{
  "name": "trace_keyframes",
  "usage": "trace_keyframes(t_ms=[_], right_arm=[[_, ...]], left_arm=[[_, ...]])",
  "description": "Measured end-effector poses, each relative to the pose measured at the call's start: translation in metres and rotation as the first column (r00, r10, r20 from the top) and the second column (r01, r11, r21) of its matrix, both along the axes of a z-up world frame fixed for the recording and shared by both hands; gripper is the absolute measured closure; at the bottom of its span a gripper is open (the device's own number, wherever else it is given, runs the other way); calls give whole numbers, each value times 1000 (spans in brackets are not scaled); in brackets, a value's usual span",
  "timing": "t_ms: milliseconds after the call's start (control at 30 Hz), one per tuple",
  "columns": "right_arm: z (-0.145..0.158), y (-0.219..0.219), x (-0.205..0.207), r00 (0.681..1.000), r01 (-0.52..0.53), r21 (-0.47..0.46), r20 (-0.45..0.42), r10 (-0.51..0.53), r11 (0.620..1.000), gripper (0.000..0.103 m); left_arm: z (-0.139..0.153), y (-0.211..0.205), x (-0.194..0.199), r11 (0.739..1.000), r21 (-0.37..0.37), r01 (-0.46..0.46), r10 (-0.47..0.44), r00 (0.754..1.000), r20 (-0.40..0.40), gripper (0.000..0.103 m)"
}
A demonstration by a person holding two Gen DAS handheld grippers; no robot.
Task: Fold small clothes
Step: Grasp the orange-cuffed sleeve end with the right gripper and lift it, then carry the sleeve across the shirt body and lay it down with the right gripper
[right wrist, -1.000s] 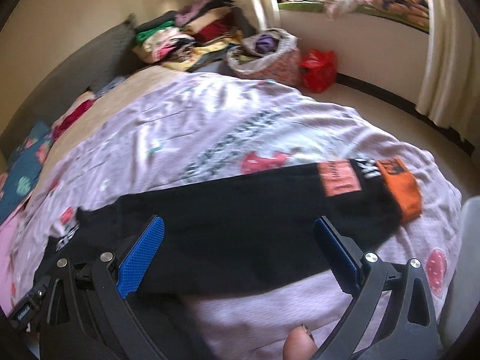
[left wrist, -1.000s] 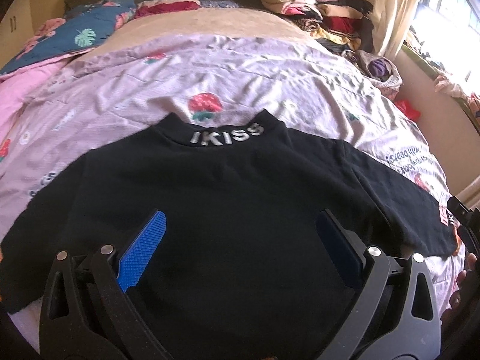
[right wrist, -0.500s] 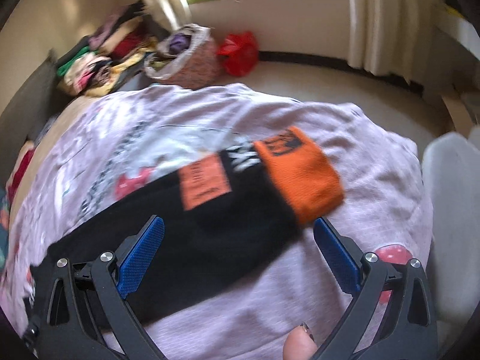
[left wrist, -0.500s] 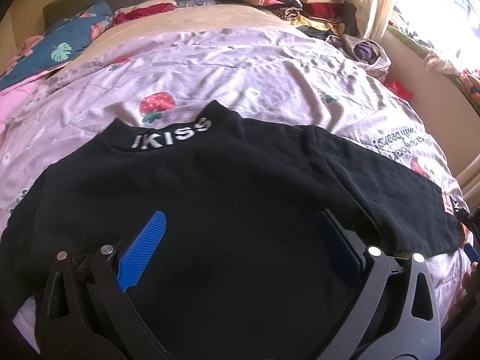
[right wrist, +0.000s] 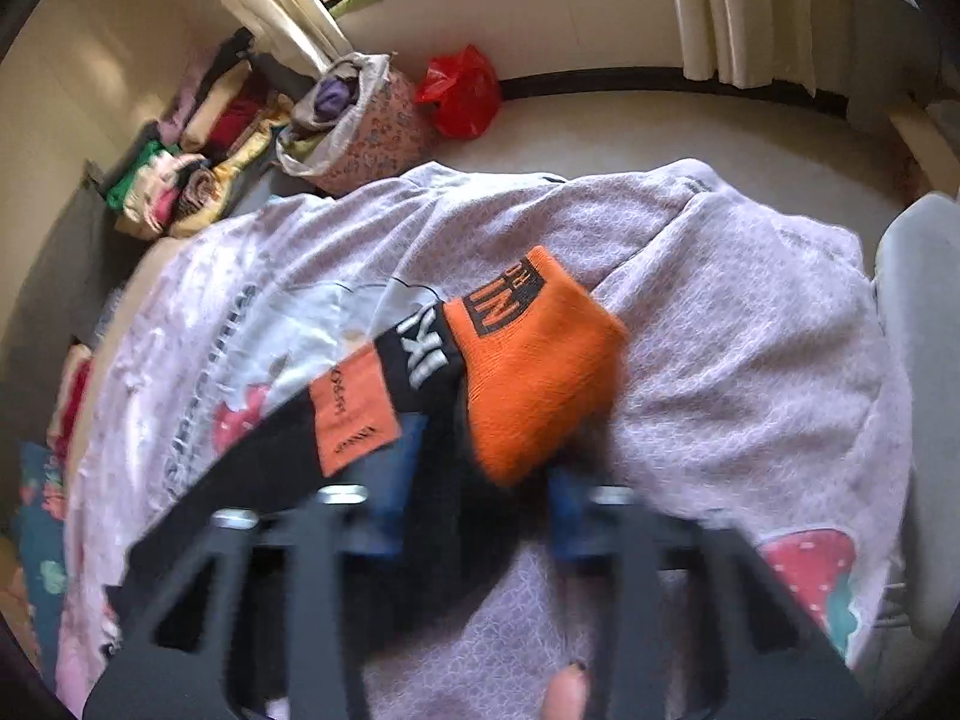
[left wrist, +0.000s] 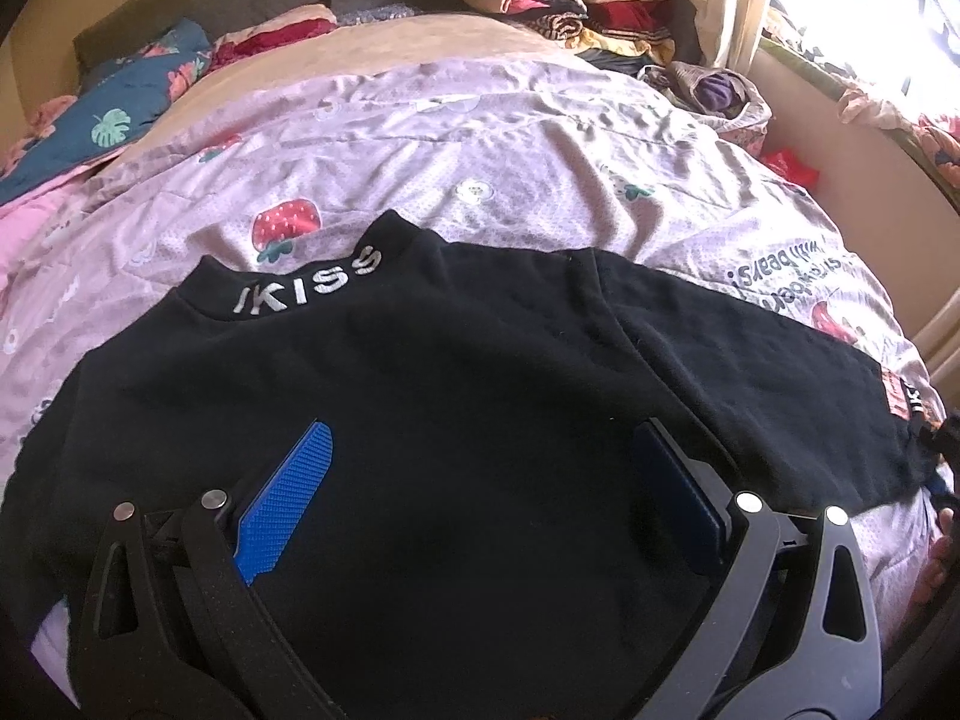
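A black long-sleeved top (left wrist: 432, 420) with "IKISS" on its collar lies spread flat on the pink strawberry-print bedspread (left wrist: 510, 150). My left gripper (left wrist: 486, 492) hovers open over the top's body, empty. In the right wrist view the top's right sleeve (right wrist: 360, 420) ends in an orange cuff (right wrist: 534, 372). My right gripper (right wrist: 480, 492) has its blue pads closed in on the sleeve just behind the cuff, and the frame is blurred by motion.
Stacks of folded clothes (left wrist: 570, 6) sit at the head of the bed near the curtain. A fabric bag (right wrist: 360, 120) and a red plastic bag (right wrist: 462, 90) stand on the floor beyond the bed's edge. Pillows (left wrist: 120, 114) lie at far left.
My right gripper swung along the sleeve to the orange cuff and closed from wide open onto it. My left gripper stayed open and drifted slightly over the top's body.
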State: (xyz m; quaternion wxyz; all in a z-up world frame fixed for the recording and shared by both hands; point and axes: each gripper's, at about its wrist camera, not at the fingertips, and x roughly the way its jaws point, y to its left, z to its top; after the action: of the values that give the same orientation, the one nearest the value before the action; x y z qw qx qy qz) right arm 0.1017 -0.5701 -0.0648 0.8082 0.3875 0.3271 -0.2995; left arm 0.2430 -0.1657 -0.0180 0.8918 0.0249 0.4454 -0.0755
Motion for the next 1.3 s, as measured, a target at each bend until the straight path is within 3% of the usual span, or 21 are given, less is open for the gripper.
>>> trace_keyframes(t_ms=[200, 467, 833, 1300], right_arm=[[22, 13, -2, 990, -75, -45, 119, 80, 996, 90], [63, 46, 0, 949, -196, -159, 218, 228, 968, 90], [99, 101, 4, 884, -339, -279, 230, 406, 898, 90], [132, 194, 19, 774, -501, -388, 199, 601, 774, 91]], left_arm=[[14, 3, -7, 1000, 6, -1, 1, 999, 37, 9], [32, 12, -16, 1000, 4, -8, 8, 996, 85, 9], [54, 38, -29, 999, 10, -45, 43, 987, 153, 9], [73, 77, -40, 994, 20, -105, 98, 973, 210, 9]])
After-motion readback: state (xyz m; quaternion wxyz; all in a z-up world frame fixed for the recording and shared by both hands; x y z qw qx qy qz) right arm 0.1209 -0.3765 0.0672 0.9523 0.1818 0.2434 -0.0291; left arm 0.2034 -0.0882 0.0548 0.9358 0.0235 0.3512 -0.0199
